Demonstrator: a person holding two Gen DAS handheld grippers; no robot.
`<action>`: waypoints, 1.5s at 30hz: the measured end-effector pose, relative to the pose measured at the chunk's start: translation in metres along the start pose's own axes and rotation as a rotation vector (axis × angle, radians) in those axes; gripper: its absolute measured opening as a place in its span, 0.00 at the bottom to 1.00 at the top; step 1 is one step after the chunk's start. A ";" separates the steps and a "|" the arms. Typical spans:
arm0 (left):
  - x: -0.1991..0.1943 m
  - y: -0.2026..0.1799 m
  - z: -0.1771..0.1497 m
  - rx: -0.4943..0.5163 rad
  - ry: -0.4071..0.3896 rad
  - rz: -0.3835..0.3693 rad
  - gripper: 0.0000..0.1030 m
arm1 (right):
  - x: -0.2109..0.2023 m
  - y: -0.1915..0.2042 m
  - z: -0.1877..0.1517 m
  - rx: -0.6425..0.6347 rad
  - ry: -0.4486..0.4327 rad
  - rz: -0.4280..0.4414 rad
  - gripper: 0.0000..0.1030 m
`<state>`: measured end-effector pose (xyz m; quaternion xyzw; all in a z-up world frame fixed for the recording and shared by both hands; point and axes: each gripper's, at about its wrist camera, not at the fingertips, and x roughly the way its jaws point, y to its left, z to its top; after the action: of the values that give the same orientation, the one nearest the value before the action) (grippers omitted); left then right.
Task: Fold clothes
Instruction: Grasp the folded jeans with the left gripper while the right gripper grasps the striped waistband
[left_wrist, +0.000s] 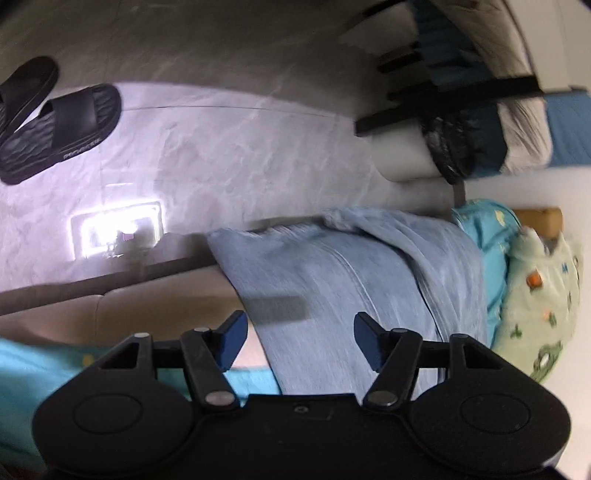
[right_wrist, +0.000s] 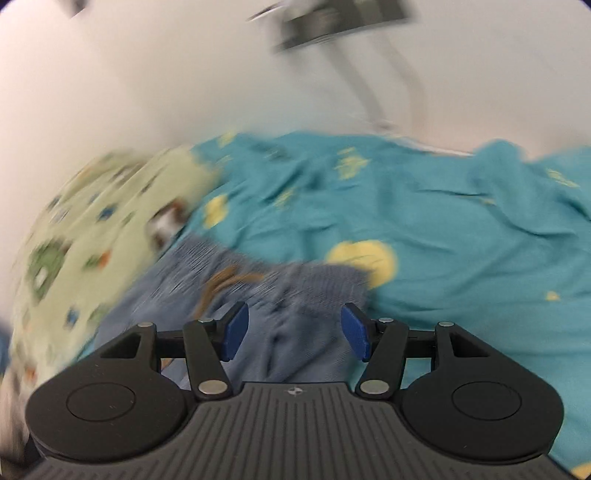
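Observation:
A pale blue-grey garment (left_wrist: 332, 280) lies across the bed edge in the left wrist view, with a grey label patch on it. My left gripper (left_wrist: 300, 341) hovers open just above its near part, nothing between the blue pads. In the right wrist view the same garment (right_wrist: 295, 314), with a gathered waistband and a brown drawstring (right_wrist: 221, 286), lies on the teal sheet (right_wrist: 461, 229). My right gripper (right_wrist: 294, 329) is open over the waistband, its pads apart and holding nothing. This view is blurred.
A pale green patterned pillow (left_wrist: 535, 306) (right_wrist: 92, 240) lies beside the garment. Black slippers (left_wrist: 55, 125) sit on the grey tiled floor (left_wrist: 240, 147) by the bed. A dark shelf with bundled things (left_wrist: 461, 122) stands at the far right. A white wall (right_wrist: 147, 74) rises behind the bed.

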<state>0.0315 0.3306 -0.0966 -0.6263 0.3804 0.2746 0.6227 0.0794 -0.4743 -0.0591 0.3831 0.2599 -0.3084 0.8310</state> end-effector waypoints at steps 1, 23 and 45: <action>0.003 0.006 0.005 -0.045 0.004 -0.009 0.58 | 0.000 -0.003 0.000 0.021 -0.018 -0.029 0.57; 0.059 0.006 0.029 -0.095 0.098 0.036 0.58 | 0.058 -0.032 -0.023 0.347 0.149 -0.126 0.58; 0.064 -0.005 0.024 -0.097 0.095 -0.116 0.40 | 0.045 -0.030 -0.021 0.381 0.084 -0.064 0.57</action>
<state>0.0739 0.3451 -0.1478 -0.6890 0.3589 0.2262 0.5876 0.0842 -0.4870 -0.1152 0.5374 0.2435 -0.3622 0.7216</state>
